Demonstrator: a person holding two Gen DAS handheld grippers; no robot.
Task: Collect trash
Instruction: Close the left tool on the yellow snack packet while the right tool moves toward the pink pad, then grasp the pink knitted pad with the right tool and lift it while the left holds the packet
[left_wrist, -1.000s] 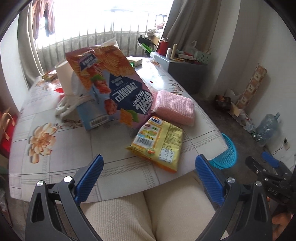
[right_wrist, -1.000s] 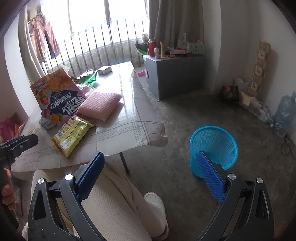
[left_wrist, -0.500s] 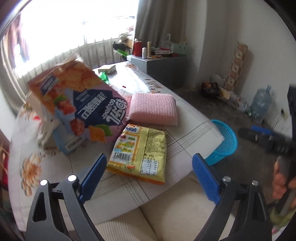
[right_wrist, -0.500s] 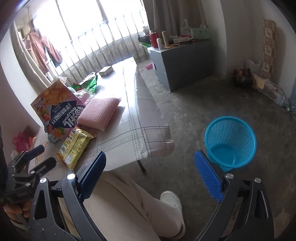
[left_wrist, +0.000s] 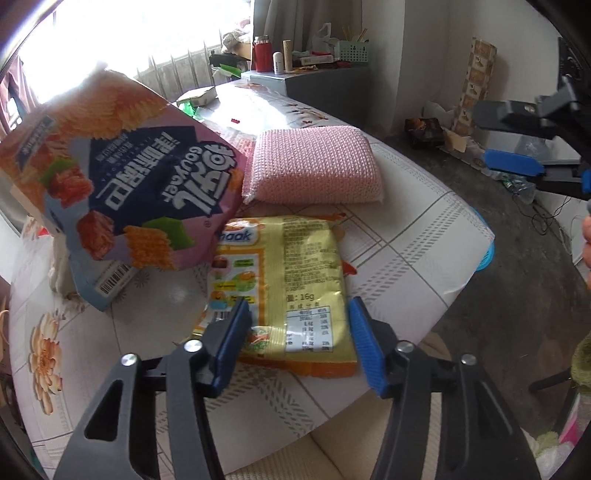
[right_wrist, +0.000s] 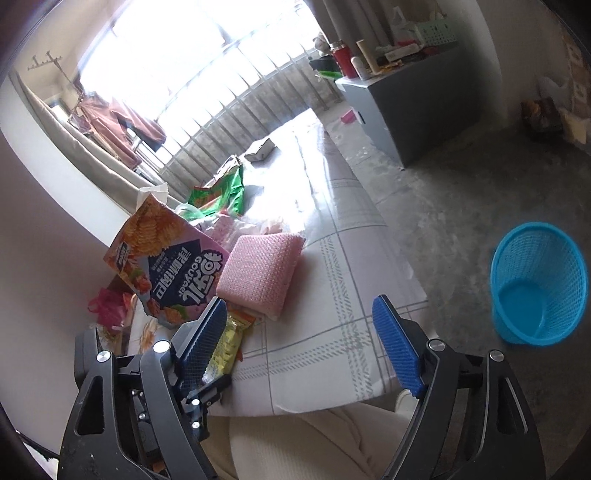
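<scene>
Over yellow snack packet (left_wrist: 284, 291), left gripper (left_wrist: 297, 345) closing, seemingly untouched

left gripper (left_wrist: 297, 332): you lowered it over the yellow packet (left_wrist: 280, 273), jaws closing | right gripper (right_wrist: 301, 347): you swung it toward the table (right_wrist: 332, 295), jaws closing
</scene>
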